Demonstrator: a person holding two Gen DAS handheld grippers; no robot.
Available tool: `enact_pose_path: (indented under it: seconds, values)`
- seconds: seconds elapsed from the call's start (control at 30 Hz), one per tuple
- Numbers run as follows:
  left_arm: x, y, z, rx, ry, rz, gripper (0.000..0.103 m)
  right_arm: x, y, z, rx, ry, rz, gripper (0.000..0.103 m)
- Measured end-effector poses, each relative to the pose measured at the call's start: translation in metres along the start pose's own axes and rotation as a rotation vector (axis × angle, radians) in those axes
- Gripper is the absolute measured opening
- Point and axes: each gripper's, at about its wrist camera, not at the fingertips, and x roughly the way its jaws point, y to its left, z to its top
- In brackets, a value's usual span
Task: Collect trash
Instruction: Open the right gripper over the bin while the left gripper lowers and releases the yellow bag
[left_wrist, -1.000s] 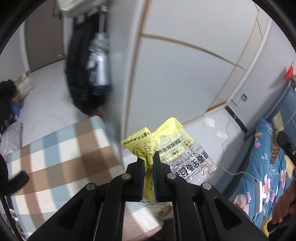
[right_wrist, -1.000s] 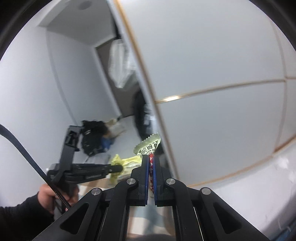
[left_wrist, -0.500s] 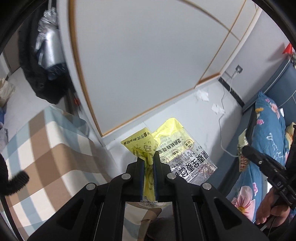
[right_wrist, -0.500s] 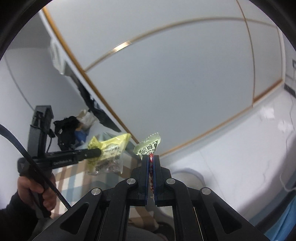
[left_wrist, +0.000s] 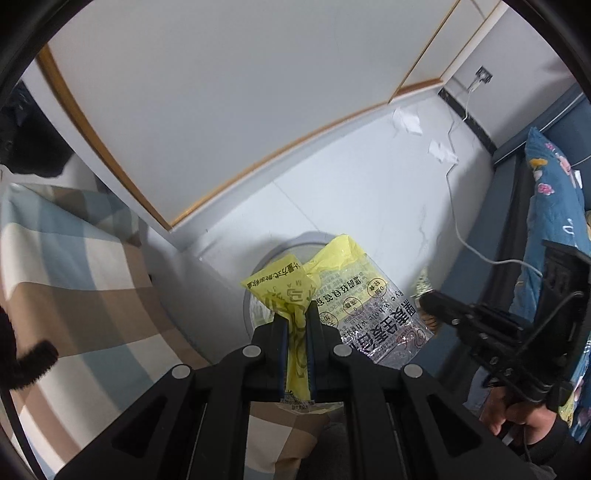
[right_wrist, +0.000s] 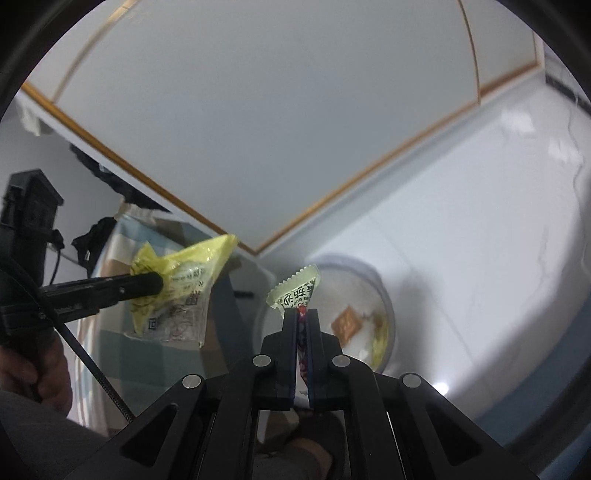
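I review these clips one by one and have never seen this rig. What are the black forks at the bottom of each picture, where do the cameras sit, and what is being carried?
No robot arm here: a person holds a two-finger gripper in each hand, and each carries a fisheye camera that looks along its fingers. The black forks are those fingers.

In the left wrist view, the left gripper is shut on a yellow and clear bread bag. At the right you see the other tool and the hand that holds it.

In the right wrist view, the right gripper is shut on a small pale sachet. Below it on the white floor stands a round bin with scraps already in it. A checked cloth lies beside the bin.
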Motion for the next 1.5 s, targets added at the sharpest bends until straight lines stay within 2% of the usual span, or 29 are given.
enact_pose_path:
  seconds: [0.33,0.6,0.87,1.0,1.07,1.23,1.27,1.4,1.5]
  values:
    - [0.027,0.006,0.002,-0.004,0.064,0.037,0.004,0.05,-0.027,-0.006,0.055,0.111,-0.033,0.007]
    - [0.041,0.01,0.001,-0.02,0.106,0.037,0.005,0.042,-0.032,-0.007,0.061,0.081,-0.06,0.009]
    - [0.049,0.011,0.002,-0.055,0.123,-0.016,0.007,0.023,-0.04,-0.006,0.097,0.032,-0.082,0.028]
    - [0.055,0.006,0.003,-0.045,0.133,-0.01,0.008,0.014,-0.046,-0.005,0.117,0.014,-0.09,0.033]
    - [0.058,0.005,0.004,-0.044,0.142,-0.014,0.009,0.011,-0.046,-0.004,0.126,0.004,-0.095,0.041]
    - [0.067,0.002,0.007,-0.045,0.166,-0.021,0.01,0.006,-0.049,-0.004,0.153,-0.015,-0.1,0.051]
    - [0.068,0.001,0.007,-0.044,0.171,-0.021,0.011,0.005,-0.049,-0.003,0.155,-0.016,-0.099,0.052]
    - [0.072,-0.004,0.006,-0.026,0.185,-0.023,0.027,0.004,-0.049,-0.001,0.158,-0.015,-0.095,0.055]
    - [0.074,-0.007,0.006,-0.011,0.188,-0.011,0.029,0.003,-0.049,-0.001,0.156,-0.016,-0.095,0.058]
